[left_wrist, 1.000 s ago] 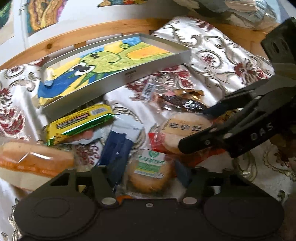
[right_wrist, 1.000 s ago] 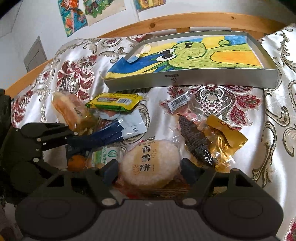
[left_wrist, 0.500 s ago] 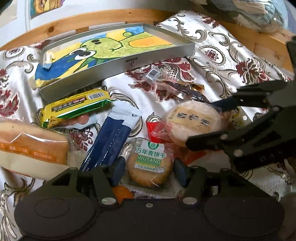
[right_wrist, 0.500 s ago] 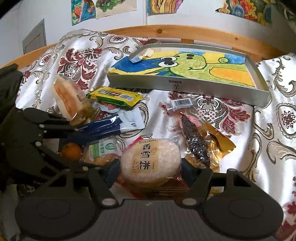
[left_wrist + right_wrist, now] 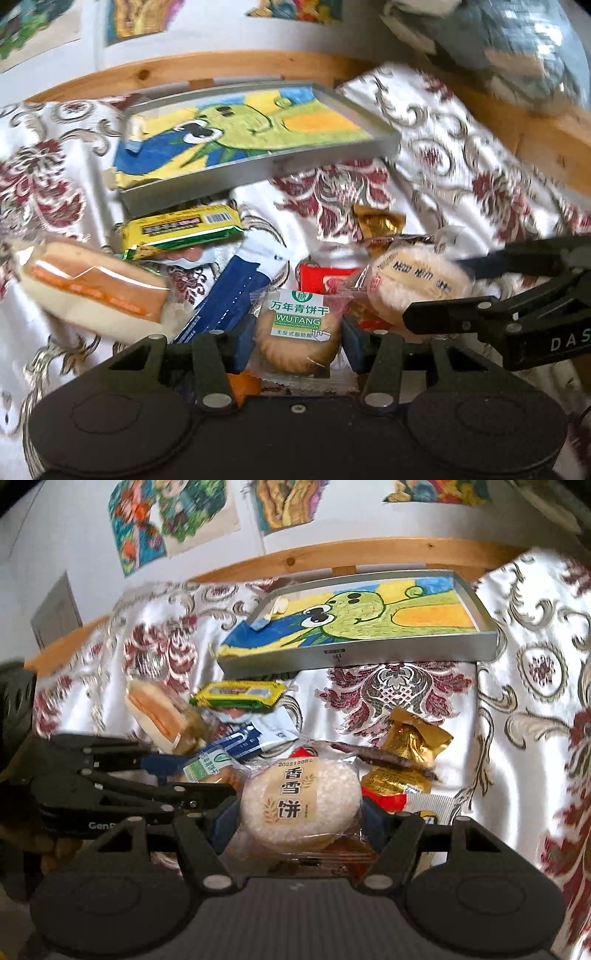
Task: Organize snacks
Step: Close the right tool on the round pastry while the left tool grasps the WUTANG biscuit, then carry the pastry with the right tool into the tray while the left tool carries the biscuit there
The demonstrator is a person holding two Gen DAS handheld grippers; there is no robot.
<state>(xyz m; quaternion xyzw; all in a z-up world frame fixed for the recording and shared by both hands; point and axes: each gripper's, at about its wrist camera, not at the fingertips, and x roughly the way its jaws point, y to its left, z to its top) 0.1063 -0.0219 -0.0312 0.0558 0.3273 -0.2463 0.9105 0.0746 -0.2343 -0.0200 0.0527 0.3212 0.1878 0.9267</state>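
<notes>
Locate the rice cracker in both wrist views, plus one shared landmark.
Left wrist: rice cracker sits right of centre, between the right claw's fingers.
Right wrist: rice cracker is low centre, between this camera's own claw fingers.
Shared landmark: grey tray with the green cartoon drawing, behind the snack pile in both.

**A draped surface below a wall of drawings**

Ahead of the tools a white wall [image 5: 332, 524] carries several bright crayon drawings [image 5: 170, 520], taped side by side. Below them runs a pale wooden rail [image 5: 369, 554], curving across the far edge of the scene. In front of it spreads a glossy white cloth [image 5: 524, 709] with red flowers and silver scrolls, rumpled in folds. Far left, a grey panel [image 5: 55, 613] sits on the wall. Soft daylight fills the room.
</notes>
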